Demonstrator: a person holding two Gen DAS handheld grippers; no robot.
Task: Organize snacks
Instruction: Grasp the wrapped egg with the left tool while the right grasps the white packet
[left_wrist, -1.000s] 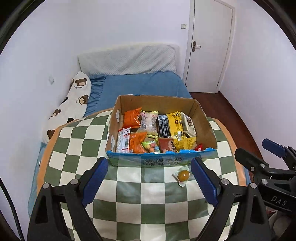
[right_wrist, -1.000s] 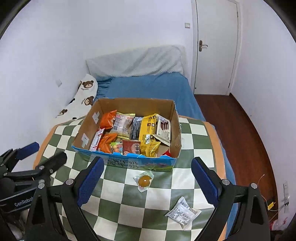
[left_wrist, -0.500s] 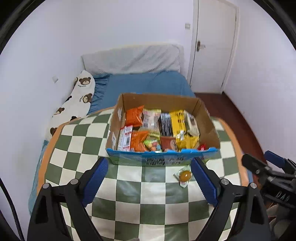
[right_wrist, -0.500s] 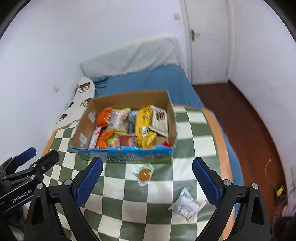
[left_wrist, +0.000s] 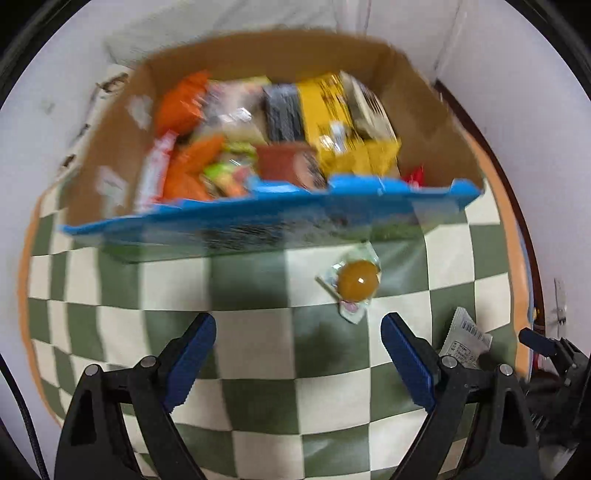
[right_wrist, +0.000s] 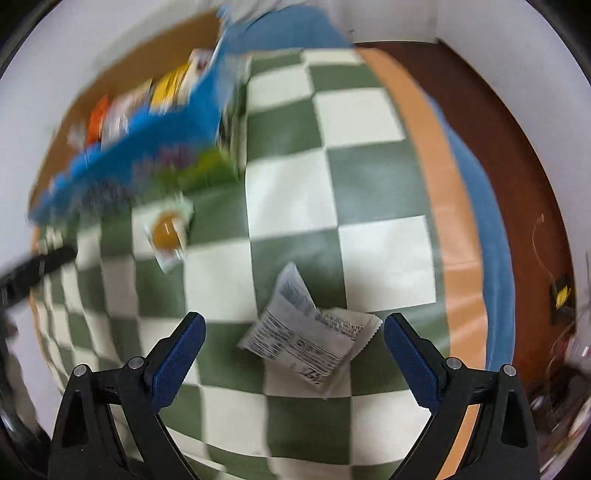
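A cardboard box with a blue front flap holds several snack packets and stands on the green-and-white checkered table. In front of the box lies a clear packet with an amber round sweet, also blurred in the right wrist view. My left gripper hangs open just above the cloth, the sweet slightly beyond and right of its gap. A white printed packet lies flat between the spread fingers of my open right gripper. That packet's edge shows beside the left gripper's right finger.
The table's orange rim runs along the right, with a blue bed and dark wooden floor beyond it. White walls stand behind the box. The other gripper shows at the edge of each view.
Both grippers have dropped close to the table and tipped steeply downward. The sweet and the white packet now loom large near the fingers. The jaws stayed wide.
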